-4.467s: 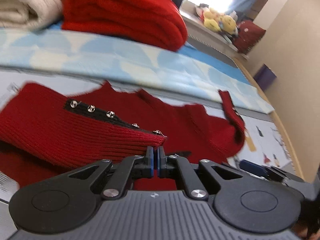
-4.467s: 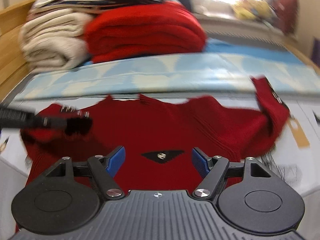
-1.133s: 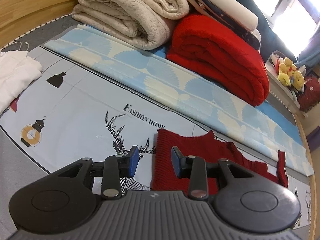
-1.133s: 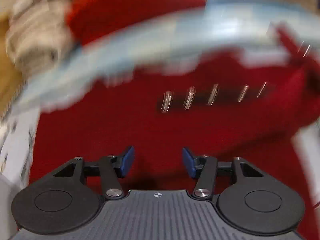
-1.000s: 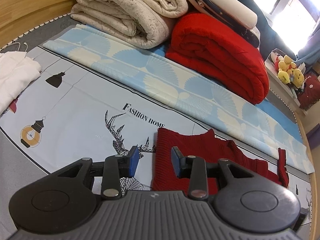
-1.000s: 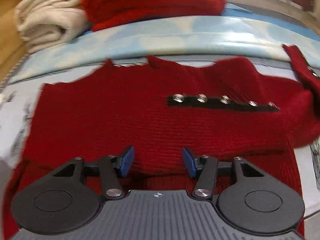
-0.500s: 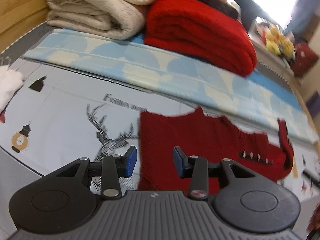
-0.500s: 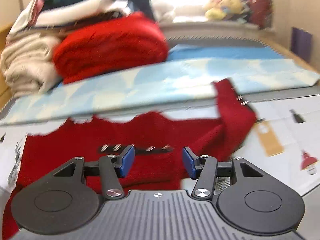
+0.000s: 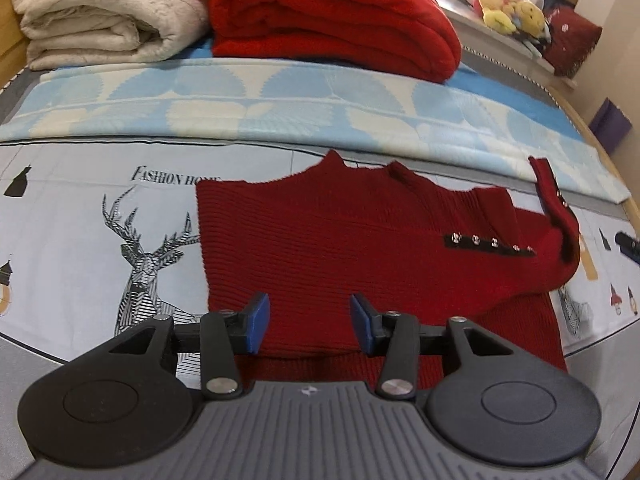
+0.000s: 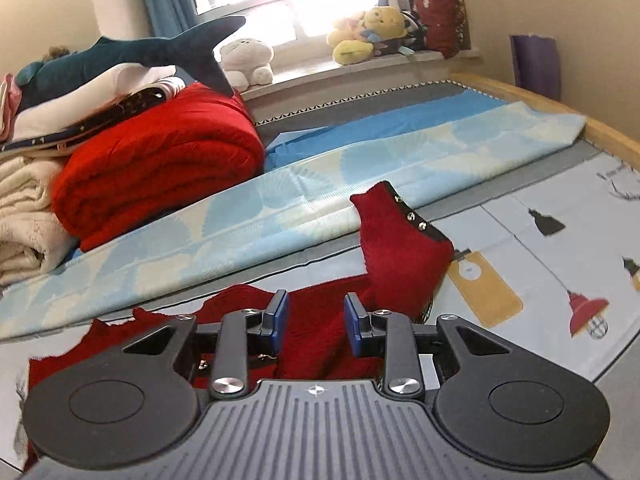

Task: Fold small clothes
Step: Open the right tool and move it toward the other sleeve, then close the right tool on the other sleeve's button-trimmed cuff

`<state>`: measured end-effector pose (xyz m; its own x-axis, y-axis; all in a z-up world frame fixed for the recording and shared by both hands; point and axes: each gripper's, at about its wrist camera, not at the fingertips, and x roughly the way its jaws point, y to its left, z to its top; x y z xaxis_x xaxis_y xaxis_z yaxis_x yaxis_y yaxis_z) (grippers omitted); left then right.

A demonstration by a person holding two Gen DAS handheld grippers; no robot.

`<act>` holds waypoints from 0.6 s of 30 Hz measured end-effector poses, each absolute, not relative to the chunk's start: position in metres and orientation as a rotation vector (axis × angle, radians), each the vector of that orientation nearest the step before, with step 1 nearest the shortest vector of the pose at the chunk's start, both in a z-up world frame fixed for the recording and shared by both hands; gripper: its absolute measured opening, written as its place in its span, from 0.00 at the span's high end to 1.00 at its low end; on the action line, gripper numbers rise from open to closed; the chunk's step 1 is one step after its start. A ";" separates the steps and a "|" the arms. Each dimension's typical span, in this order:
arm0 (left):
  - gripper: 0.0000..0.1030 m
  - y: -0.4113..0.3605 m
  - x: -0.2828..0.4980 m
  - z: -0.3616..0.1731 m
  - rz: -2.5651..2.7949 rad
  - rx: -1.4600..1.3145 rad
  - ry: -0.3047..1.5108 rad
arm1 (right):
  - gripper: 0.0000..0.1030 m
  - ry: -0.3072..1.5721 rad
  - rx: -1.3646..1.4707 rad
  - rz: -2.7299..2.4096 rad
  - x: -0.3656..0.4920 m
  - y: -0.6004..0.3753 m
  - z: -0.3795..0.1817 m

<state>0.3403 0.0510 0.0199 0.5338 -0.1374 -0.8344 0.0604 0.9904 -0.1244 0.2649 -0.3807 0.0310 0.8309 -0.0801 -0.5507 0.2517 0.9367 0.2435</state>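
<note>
A small dark red knit sweater (image 9: 360,240) lies flat on the printed bedsheet (image 9: 80,200). Its left sleeve is folded across the body, the black studded cuff (image 9: 488,242) pointing right. The right sleeve (image 10: 404,248) sticks up and away, its studded cuff near the light blue blanket. My left gripper (image 9: 306,322) is open and empty, over the sweater's near hem. My right gripper (image 10: 314,320) is open and empty, above the sweater near the base of the right sleeve.
A light blue patterned blanket (image 9: 280,100) runs across behind the sweater. Behind it stand a folded red blanket (image 9: 328,16) and a folded cream blanket (image 9: 104,16). Plush toys (image 10: 368,32) sit on the windowsill. The wooden bed edge (image 10: 560,112) runs at right.
The left sleeve was folded over the body and released. My left gripper swung right over the sweater's hem. My right gripper turned right toward the unfolded right sleeve.
</note>
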 end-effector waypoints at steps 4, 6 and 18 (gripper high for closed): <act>0.52 0.047 0.344 0.018 -0.117 -0.083 1.006 | 0.70 0.561 0.264 -0.184 0.270 -0.382 0.029; 0.52 0.047 0.346 0.018 -0.114 -0.089 1.003 | 0.70 0.565 0.259 -0.190 0.272 -0.385 0.028; 0.52 0.045 0.350 0.016 -0.106 -0.095 1.010 | 0.76 0.561 0.260 -0.202 0.273 -0.387 0.024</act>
<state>0.3499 0.0451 0.0164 0.5275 -0.1326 -0.8391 0.0446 0.9907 -0.1285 0.2732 -0.3867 0.0245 0.8285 -0.1178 -0.5475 0.2587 0.9475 0.1877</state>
